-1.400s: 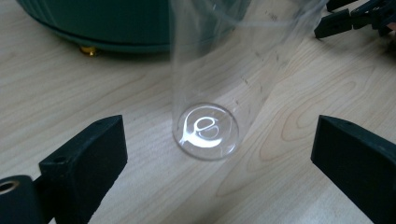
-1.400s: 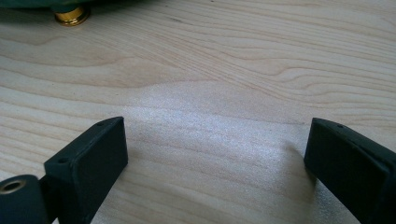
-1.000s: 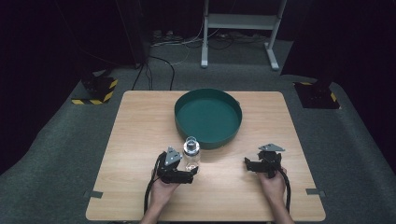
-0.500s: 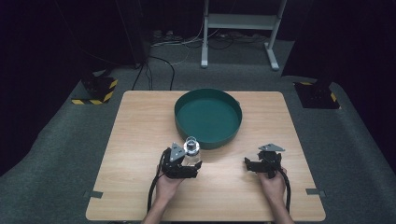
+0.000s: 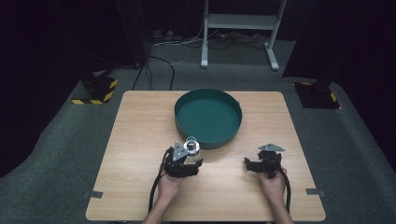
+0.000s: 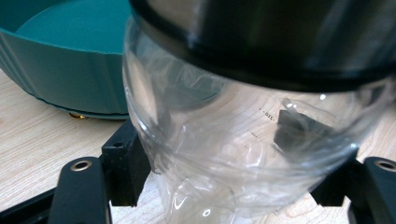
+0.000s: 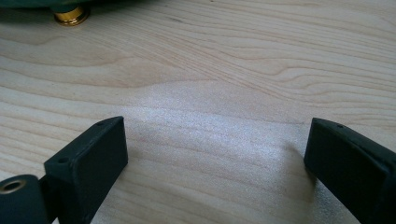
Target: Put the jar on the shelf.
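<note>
Clear glass jar [image 5: 192, 148] with a dark band round its upper part stands on the wooden table [image 5: 140, 130], near the person and left of centre, just in front of the green round basin [image 5: 208, 117]. The left gripper [image 5: 186, 161] has it: its jaws have just been closing, and in the left gripper view the jar [image 6: 243, 154] sits between the two black jaws with the pads pressed against its lower body on both sides. The step in hand looks like the grasp itself, now made. The next move, most likely, is to lift the jar off the table and carry it toward the far side into the basin [image 6: 60, 70]; that calls for a firm, level hold, since smooth glass could slip or tip between narrow pads, and for enough height to clear the basin's wall.

Farther right, the right gripper [image 5: 261, 164] rests low over the bare table, well apart from the jar. Its jaws stand wide apart in the right gripper view, nothing between them but wood grain [image 7: 210, 93], touching no object.
</note>
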Demonstrator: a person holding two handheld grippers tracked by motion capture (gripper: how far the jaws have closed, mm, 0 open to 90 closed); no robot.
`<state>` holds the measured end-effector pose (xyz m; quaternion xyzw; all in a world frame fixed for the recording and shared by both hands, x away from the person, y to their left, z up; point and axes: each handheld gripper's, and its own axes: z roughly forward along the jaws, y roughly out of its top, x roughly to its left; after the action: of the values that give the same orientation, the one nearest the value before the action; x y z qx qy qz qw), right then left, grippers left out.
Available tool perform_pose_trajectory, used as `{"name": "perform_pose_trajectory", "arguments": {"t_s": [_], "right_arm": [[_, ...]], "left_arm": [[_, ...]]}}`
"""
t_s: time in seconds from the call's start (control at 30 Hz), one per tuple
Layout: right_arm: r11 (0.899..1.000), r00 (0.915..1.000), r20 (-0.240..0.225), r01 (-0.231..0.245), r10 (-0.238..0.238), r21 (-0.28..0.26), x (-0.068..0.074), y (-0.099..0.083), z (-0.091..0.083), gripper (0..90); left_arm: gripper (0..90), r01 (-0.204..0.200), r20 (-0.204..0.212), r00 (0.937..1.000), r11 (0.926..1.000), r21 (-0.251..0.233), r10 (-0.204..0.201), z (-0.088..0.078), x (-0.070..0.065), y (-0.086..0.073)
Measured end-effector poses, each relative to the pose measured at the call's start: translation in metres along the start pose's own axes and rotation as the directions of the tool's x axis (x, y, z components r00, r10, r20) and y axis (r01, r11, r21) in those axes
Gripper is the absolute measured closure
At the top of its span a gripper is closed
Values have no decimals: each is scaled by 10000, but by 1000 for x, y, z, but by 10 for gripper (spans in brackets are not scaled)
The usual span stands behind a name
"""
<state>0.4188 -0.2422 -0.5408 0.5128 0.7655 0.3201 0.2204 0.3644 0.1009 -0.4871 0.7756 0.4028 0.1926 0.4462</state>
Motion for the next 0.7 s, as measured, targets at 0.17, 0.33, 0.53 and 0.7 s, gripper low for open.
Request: {"name": "perform_pose_trajectory", "arguments": {"t_s": [0.17, 0.33, 0.53, 0.7], "right_arm": [[10000, 10000, -2, 6, -6, 1, 0, 0, 0, 54], [10000, 10000, -1, 5, -5, 2, 0, 0, 0, 54], [10000, 10000, -1, 0, 0, 2, 0, 0, 0, 55], [10000, 10000, -2, 0, 0, 1, 0, 0, 0, 54]], "left_arm": [[304, -301, -47, 9995, 9995, -5, 301, -1, 0, 0], [309, -493, 16, 9988, 9988, 50, 493, -1, 2, 2], [310, -331, 84, 9994, 9995, -14, 331, -6, 5, 5], [310, -228, 112, 9997, 9997, 72, 227, -11, 11, 10]]}}
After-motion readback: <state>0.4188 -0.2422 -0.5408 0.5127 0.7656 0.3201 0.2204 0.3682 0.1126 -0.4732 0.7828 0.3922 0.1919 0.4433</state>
